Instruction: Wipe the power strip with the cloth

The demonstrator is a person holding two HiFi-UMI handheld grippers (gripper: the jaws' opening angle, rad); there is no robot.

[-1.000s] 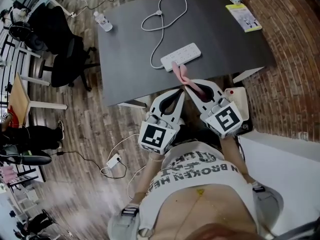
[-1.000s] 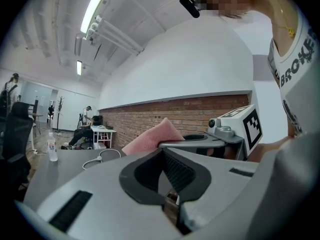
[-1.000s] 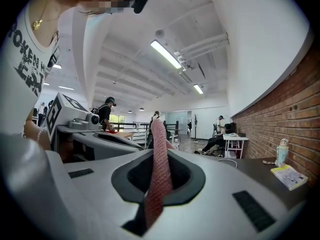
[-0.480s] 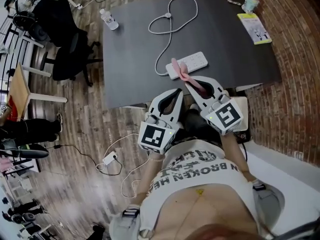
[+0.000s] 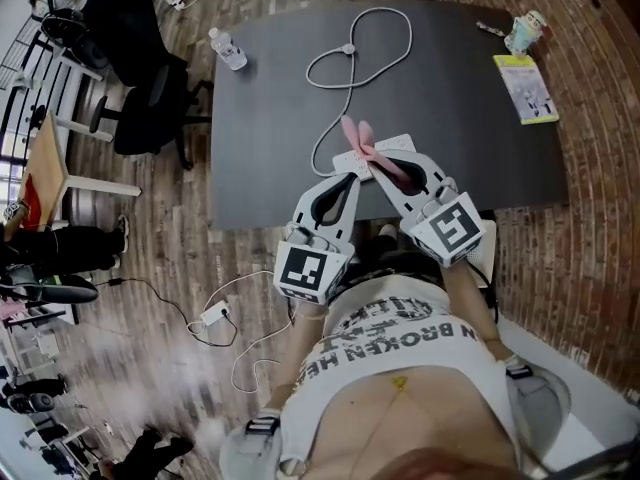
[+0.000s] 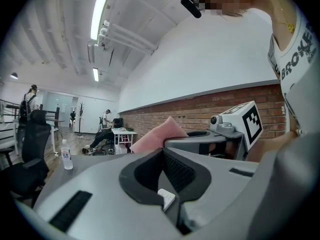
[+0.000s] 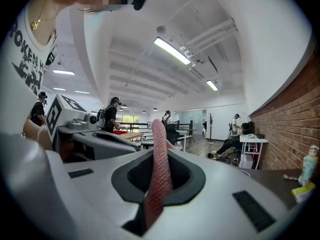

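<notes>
The white power strip (image 5: 396, 145) lies near the front edge of the dark table (image 5: 270, 138), and its cable (image 5: 345, 63) loops away toward the back. My right gripper (image 5: 388, 170) is shut on a pink cloth (image 5: 362, 144), which sticks out past its tips over the strip's left part. In the right gripper view the cloth (image 7: 161, 169) stands up between the closed jaws of the right gripper (image 7: 150, 211). My left gripper (image 5: 343, 182) hangs at the table's front edge, left of the strip, shut with nothing in it. In the left gripper view the shut left gripper (image 6: 170, 204) fills the foreground, with the cloth (image 6: 159, 135) beyond.
A water bottle (image 5: 228, 48) lies at the table's back left. A yellow booklet (image 5: 525, 88) and a small figurine (image 5: 527, 30) sit at the back right. A black office chair (image 5: 140, 78) stands left of the table. A charger and cord (image 5: 215, 316) lie on the wooden floor.
Both grippers have moved forward toward the table. The cloth's free end, earlier at the strip's near edge, now hangs over the strip itself. Both grippers stay shut.
</notes>
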